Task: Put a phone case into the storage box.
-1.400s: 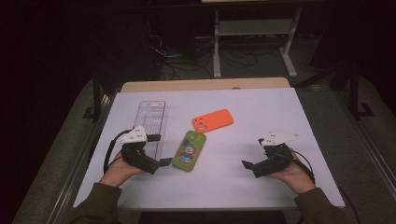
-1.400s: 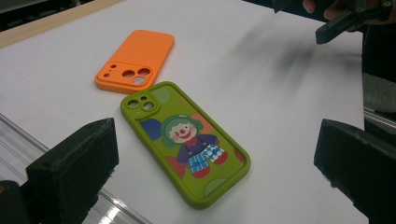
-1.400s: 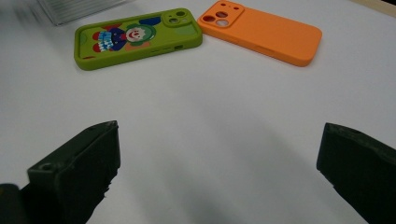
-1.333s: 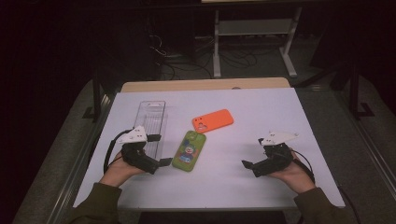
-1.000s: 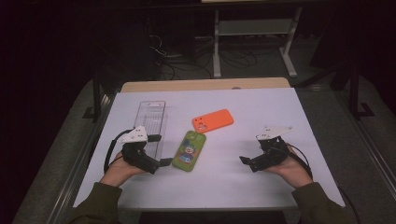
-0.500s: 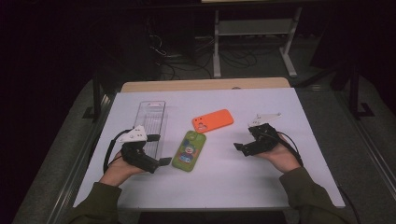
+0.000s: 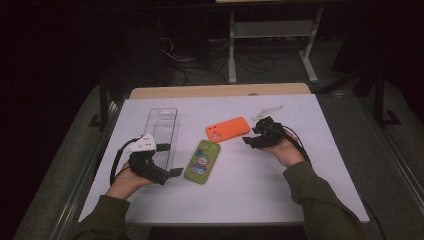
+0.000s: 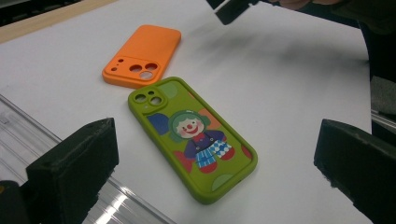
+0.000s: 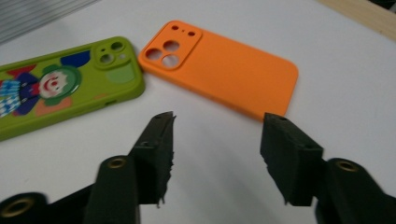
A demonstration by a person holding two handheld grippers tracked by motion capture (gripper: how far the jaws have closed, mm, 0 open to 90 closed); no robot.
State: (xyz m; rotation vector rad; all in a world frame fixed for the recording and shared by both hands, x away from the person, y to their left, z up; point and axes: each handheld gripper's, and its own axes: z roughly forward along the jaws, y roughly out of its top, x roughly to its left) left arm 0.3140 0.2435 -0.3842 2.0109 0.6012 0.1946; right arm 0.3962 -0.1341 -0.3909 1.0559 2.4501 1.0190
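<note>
An orange phone case lies camera-holes up at mid table. Just nearer me lies a green phone case with a clown picture. My right gripper hovers just right of the orange case and points at its near edge. Its jaws have just been closing, stand partly apart, and have nothing between them. My left gripper rests wide open to the left of the green case, facing it, without touching it.
A clear ribbed plastic tray lies lengthwise by the left gripper, under its left jaw. The white table cover ends at a wooden strip at the back. Beyond that are a metal stand and cables on a dark floor.
My right hand has carried its gripper left and away from me, from the table's right side up to the orange case. The left hand and both cases have stayed put.
</note>
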